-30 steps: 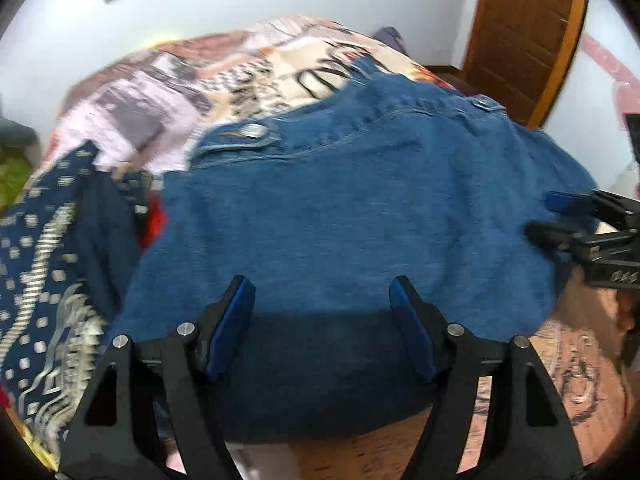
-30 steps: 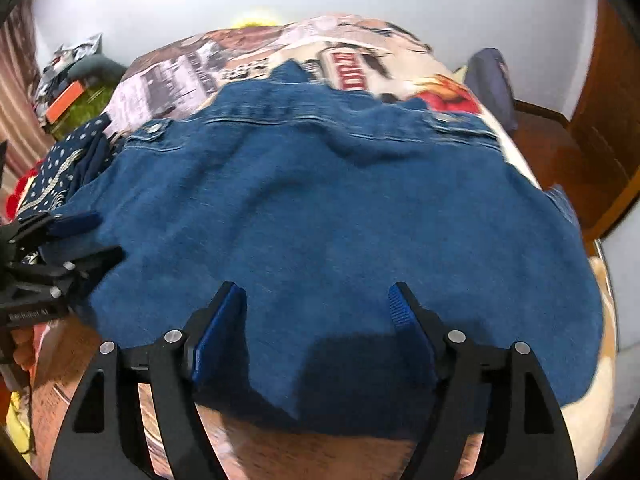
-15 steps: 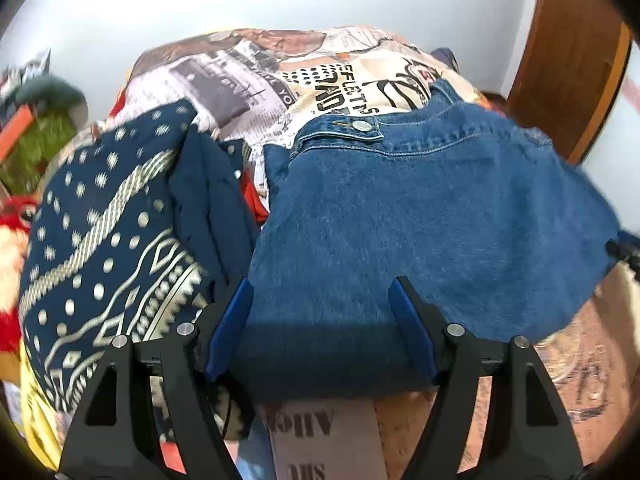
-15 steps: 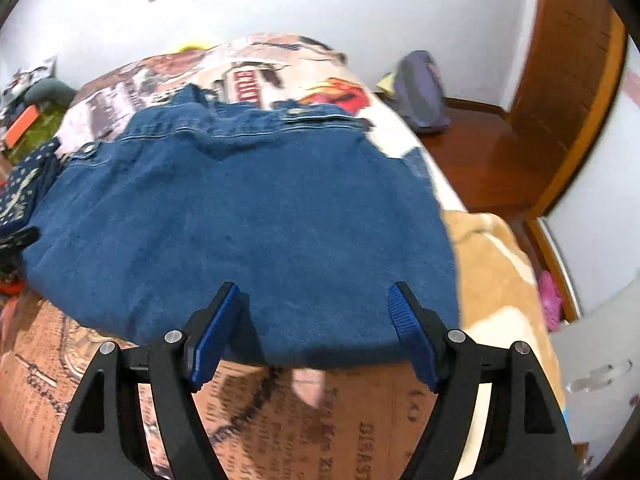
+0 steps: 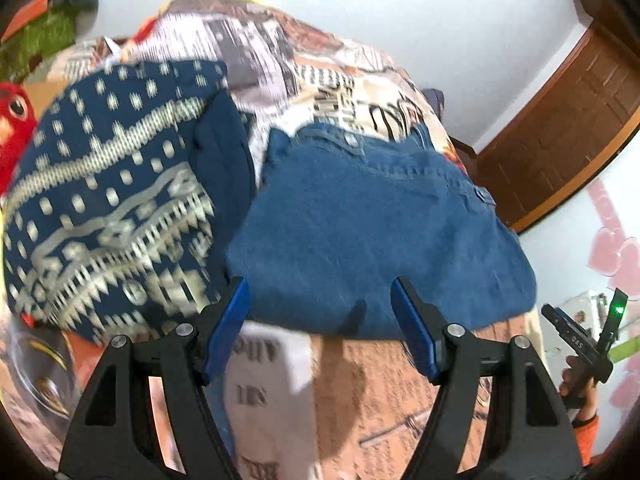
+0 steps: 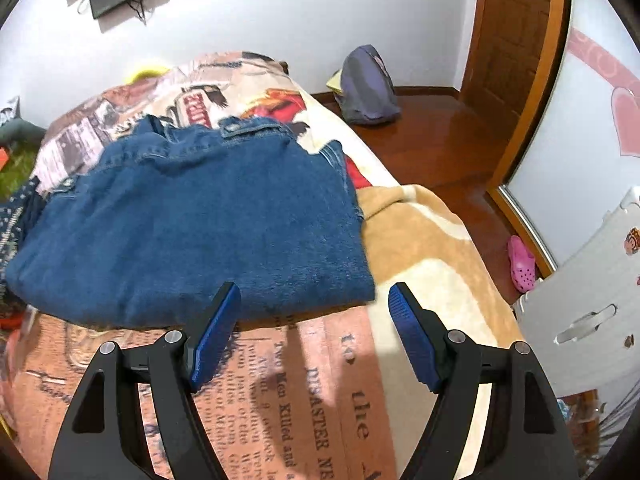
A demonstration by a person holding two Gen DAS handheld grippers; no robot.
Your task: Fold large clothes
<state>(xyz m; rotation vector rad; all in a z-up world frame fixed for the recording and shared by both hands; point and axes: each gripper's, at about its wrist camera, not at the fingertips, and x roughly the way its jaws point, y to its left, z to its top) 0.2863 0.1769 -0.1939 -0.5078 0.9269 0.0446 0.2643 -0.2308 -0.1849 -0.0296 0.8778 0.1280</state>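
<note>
A folded blue denim garment point(image 5: 380, 232) lies on the bed's printed cover point(image 5: 352, 384); the right wrist view shows the same denim point(image 6: 192, 224) from the other side. My left gripper point(image 5: 320, 328) hangs open just short of the denim's near edge, with nothing between its blue pads. My right gripper point(image 6: 314, 328) is open too, over the newsprint cover point(image 6: 320, 392) near the denim's right corner, holding nothing. In the left wrist view, the right gripper's tip point(image 5: 576, 336) and the hand that holds it show at the far right.
A folded navy patterned garment point(image 5: 108, 216) lies left of the denim, with a red plush toy point(image 5: 14, 128) beyond it. A tan blanket point(image 6: 424, 240) covers the bed's right side. On the wooden floor sit a grey bag point(image 6: 368, 88), a pink shoe point(image 6: 520, 264) and a white cabinet point(image 6: 592, 304).
Both grippers have drawn back off the denim toward its near edge and apart, each rolling; the left now faces the navy garment's side, the right the bed's right edge. Both stayed open.
</note>
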